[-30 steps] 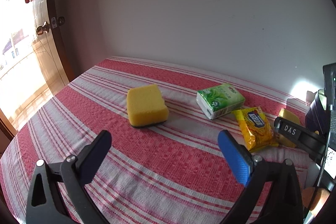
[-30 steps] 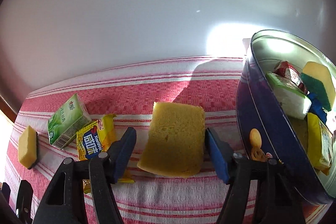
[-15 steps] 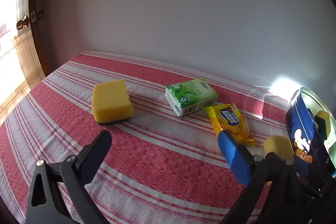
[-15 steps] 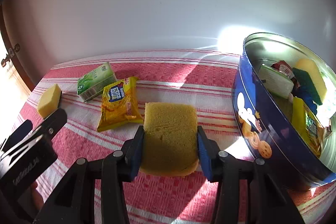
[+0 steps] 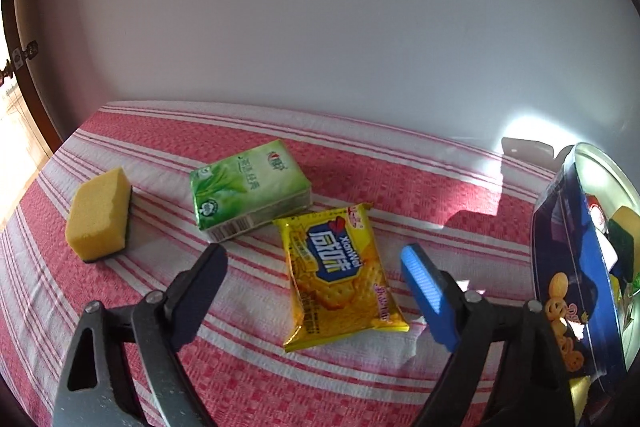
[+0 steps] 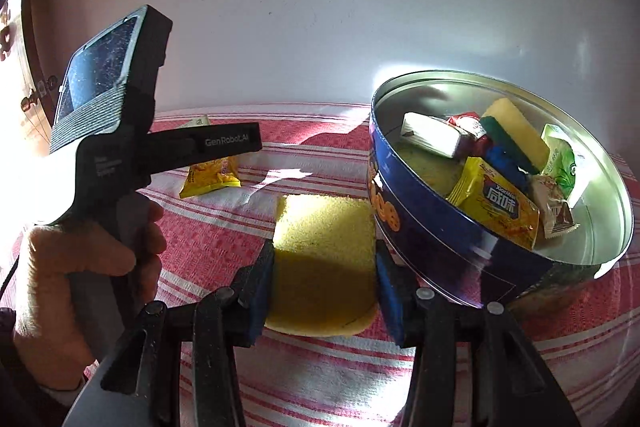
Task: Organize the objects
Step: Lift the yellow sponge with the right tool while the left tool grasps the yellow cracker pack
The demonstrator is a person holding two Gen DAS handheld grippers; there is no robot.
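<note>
A yellow cracker packet (image 5: 336, 275) lies flat on the red-striped cloth between the jaws of my left gripper (image 5: 312, 259). Those jaws are closing, and the pads stand clear of the packet on both sides. Behind it lie a green tissue pack (image 5: 248, 187) and, at the far left, a yellow sponge with a dark underside (image 5: 100, 215). My right gripper (image 6: 324, 259) is shut on a plain yellow sponge (image 6: 324, 227), right against the wall of the blue round tin (image 6: 432, 227).
The tin (image 5: 568, 267) holds several packets and sponges. A hand (image 6: 80, 259) on the left gripper's handle fills the left of the right wrist view. A white wall runs behind the table. A door stands at the far left.
The left gripper swung right, from facing the far-left sponge to straddling the cracker packet, and its jaws narrowed. The right gripper closed on the plain sponge and carried it to the tin.
</note>
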